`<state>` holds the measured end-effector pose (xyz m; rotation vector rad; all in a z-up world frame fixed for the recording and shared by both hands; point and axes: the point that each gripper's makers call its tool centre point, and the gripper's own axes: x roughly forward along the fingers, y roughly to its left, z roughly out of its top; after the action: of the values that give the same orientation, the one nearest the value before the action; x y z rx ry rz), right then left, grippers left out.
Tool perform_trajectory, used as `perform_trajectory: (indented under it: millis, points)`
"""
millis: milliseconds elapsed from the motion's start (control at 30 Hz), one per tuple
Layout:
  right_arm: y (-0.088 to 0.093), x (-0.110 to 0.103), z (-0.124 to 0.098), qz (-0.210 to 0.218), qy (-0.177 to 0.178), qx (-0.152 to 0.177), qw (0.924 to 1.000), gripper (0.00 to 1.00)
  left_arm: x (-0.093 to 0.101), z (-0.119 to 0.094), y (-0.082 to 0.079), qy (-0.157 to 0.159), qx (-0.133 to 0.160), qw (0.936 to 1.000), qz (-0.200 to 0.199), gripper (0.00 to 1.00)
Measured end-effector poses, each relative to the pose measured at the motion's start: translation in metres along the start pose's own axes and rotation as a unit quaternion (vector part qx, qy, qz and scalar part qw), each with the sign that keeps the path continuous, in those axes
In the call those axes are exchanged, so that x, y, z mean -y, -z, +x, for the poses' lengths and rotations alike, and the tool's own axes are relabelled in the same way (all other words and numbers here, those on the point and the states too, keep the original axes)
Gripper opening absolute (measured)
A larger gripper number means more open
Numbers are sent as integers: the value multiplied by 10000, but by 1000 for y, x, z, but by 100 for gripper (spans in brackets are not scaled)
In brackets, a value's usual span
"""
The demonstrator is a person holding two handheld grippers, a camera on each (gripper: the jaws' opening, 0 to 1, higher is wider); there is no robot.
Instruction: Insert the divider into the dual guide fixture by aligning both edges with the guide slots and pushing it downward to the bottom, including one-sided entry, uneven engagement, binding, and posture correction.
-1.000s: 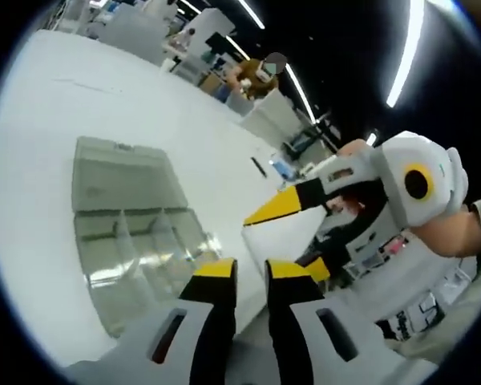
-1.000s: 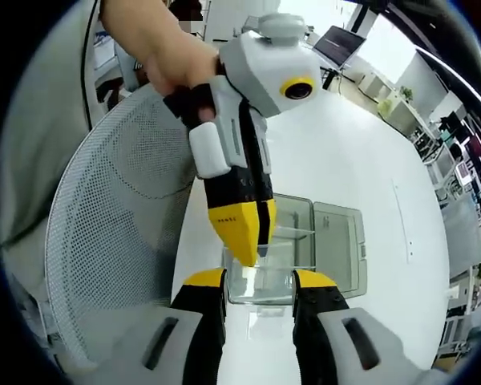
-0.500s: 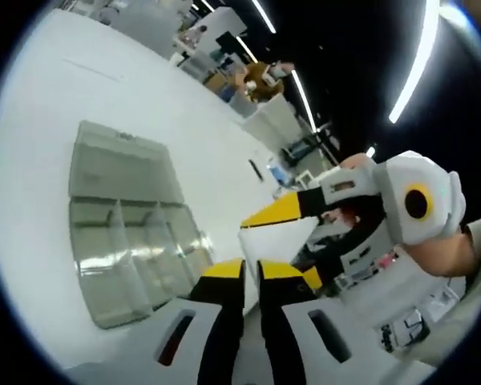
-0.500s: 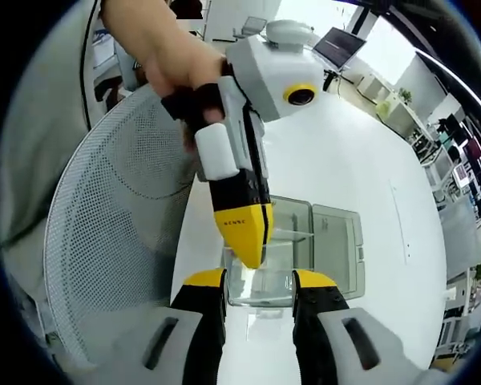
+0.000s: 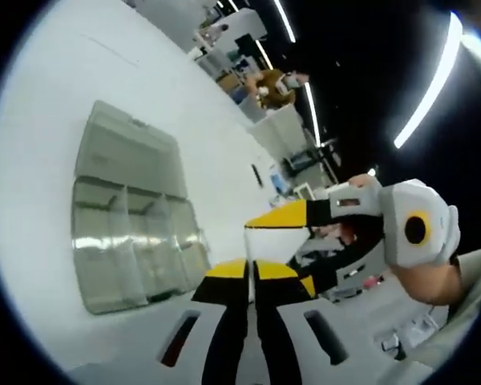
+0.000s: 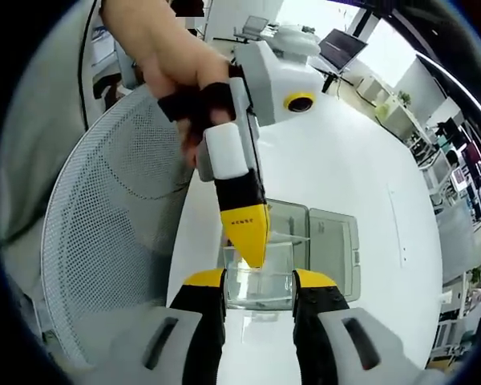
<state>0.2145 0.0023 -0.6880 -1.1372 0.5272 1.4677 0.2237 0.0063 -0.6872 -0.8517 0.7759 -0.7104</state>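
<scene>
Left claw with yellow tips pressed together, no gap visible between them; whether anything thin and clear is pinched there, impossible to tell. Right claw with jaws well apart, near wall of the clear box framed between the tips; contact with the box not discernible.

From the left gripper view: box seen from the side on the white table, lid folded flat open, interior split by clear upright walls into several compartments. Right claw reaching in from the right, apart from the box, held in a hand.

From the right gripper view: left claw pointing down at the box's near compartment, tip over the rim, gripped by a hand. Also a mesh chair back to the left of the table edge. No loose divider distinguishable from the clear walls in either view.
</scene>
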Motion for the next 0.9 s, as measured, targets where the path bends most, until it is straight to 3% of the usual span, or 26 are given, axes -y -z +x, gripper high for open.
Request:
perform_trajectory:
  millis: [267, 333, 567, 900]
  points:
    - [1, 0, 0, -78, 47, -40, 10000, 30, 2, 1, 1, 19, 7, 10000, 51, 0]
    - [1, 1, -1, -147, 66, -25, 9999, 26, 1, 3, 3, -33, -34, 9998, 171, 0]
    - [4, 6, -4, -24, 83, 13, 10000, 28, 0, 3, 5, -13, -67, 9996, 258, 0]
    - [8, 6, -6, 62, -8, 49, 10000, 27, 0, 2, 11, 109, -131, 9968, 780, 0]
